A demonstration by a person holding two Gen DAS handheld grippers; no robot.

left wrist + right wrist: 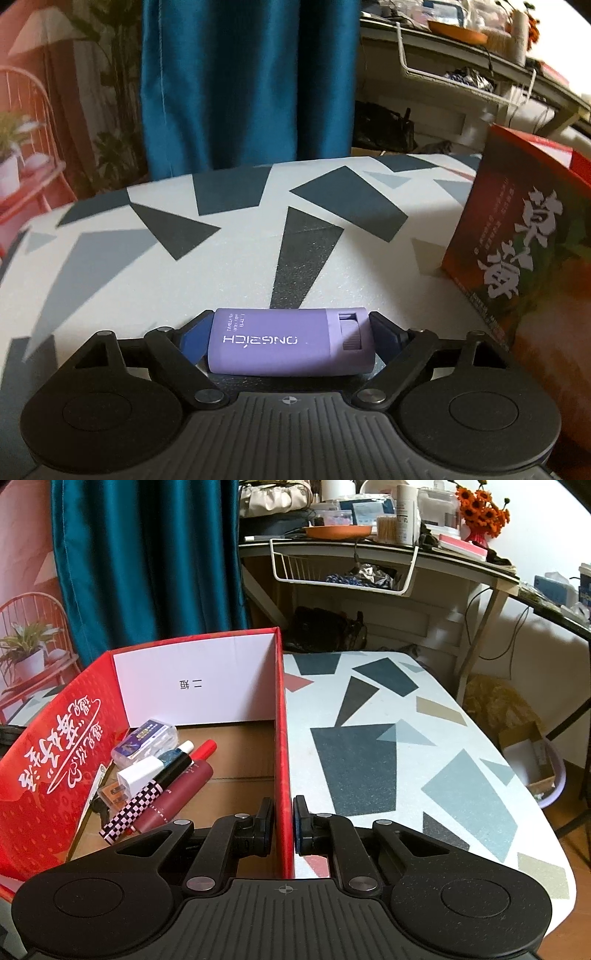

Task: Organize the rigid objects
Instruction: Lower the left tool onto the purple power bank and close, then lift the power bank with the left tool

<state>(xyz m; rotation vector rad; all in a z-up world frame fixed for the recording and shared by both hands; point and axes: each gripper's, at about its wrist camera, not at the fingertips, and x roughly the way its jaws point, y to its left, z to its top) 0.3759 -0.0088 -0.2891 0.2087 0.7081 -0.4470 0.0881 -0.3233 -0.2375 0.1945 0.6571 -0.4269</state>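
At the bottom centre of the left wrist view, the left claw [290, 338] stands wide, straddling a purple case [290, 341] that lies crosswise on the patterned table [221, 258]. Its pads sit at the case's two ends; whether they press yet is unclear. To grip well, close squarely on both ends before lifting. The case reads "ONGRICH", seen upside down. In the right wrist view, the right claw [284, 823] is pinched shut on the red box [282, 720] wall at lower centre, steadying it. White Chinese characters mark the box's side; the contents' small print is unreadable.
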